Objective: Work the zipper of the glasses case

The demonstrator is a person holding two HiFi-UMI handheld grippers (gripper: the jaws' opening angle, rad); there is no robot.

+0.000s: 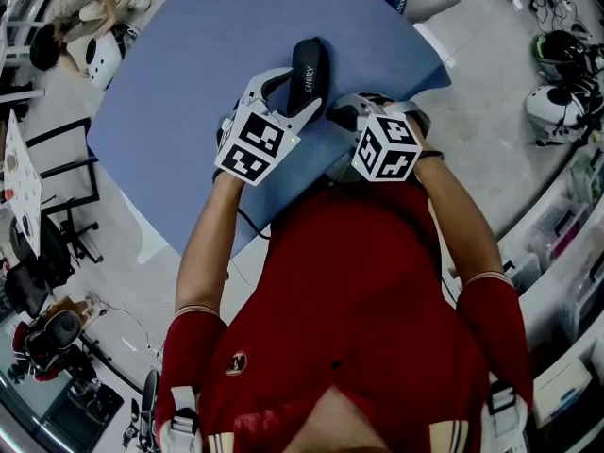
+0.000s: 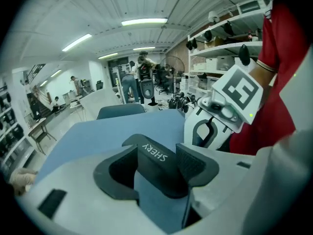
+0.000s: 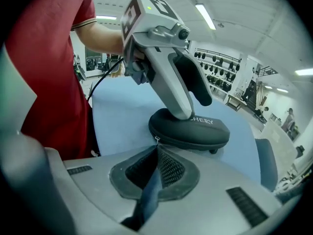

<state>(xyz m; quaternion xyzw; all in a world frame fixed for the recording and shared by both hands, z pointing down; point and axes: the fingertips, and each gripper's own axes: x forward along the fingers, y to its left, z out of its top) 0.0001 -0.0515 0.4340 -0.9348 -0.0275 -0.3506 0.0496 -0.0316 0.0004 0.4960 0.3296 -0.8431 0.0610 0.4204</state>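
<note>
A large open workshop-style lab hall. In the left tool view, a white ribbed ceiling carries long strip lights. At the upper right, open white shelves hold boxes and dark gear. Several people stand at workstations in the middle distance, near a pedestal fan. A staircase railing shows at the far left.

In the right tool view, a wall rack at the right holds rows of dark equipment.

From the head view, a blue-covered table stands on a pale floor, with clear storage bins along the right edge.
</note>
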